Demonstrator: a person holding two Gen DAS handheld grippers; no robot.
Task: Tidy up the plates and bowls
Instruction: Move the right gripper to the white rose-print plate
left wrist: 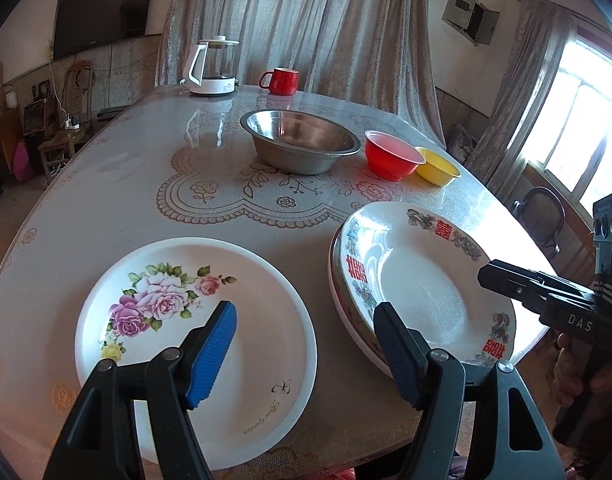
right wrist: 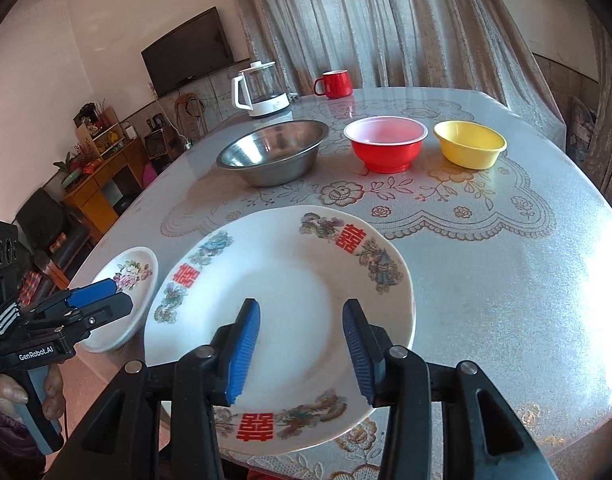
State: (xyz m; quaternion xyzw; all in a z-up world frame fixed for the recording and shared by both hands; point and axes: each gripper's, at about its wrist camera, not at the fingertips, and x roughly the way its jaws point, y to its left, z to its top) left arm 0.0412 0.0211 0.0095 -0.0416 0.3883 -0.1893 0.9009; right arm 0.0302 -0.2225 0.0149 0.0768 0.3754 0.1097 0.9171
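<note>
A white plate with pink roses lies at the table's near left edge; it also shows in the right wrist view. A white plate with red characters lies to its right on top of another plate, also in the right wrist view. My left gripper is open above the gap between the plates, holding nothing. My right gripper is open and empty over the red-character plate. Farther back stand a steel bowl, a red bowl and a yellow bowl.
A glass kettle and a red mug stand at the table's far edge. The table has a lace-patterned cover. Chairs and cabinets stand to the left; a window is at the right.
</note>
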